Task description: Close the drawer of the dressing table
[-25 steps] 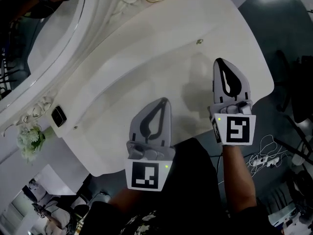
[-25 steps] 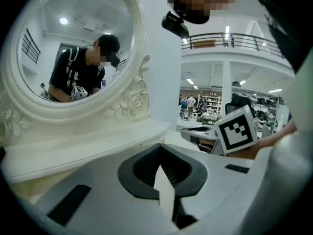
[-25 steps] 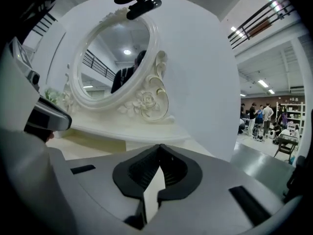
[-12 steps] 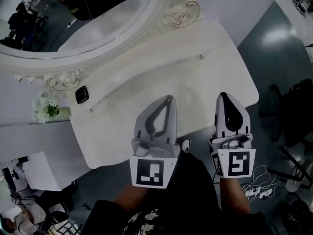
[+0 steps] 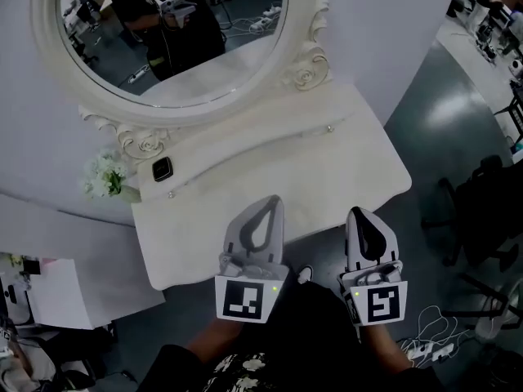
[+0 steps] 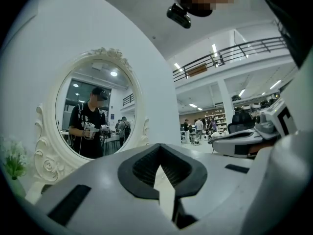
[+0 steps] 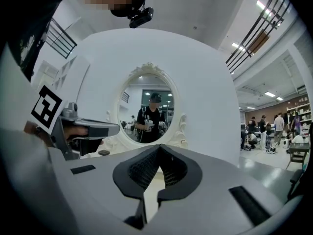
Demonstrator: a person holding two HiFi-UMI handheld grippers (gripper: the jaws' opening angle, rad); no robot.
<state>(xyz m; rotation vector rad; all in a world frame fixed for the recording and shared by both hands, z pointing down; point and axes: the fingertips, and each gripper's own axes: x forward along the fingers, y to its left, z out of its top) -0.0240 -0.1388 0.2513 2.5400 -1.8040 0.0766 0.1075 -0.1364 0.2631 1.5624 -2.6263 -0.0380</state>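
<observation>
Both grippers shut and empty, just off the desk's near edge

The left gripper [image 5: 268,211] and right gripper [image 5: 359,219] have their jaws together with nothing between them. The dressing table's desk [image 5: 245,162] lies at my 12 o'clock, with the oval mirror [image 5: 172,31] beyond it. No drawer juts past the near edge, so I judge it is already in, though its face is hidden. I'd drop lower, check that it sits flush, and press any gap squarely at mid-front.
</observation>
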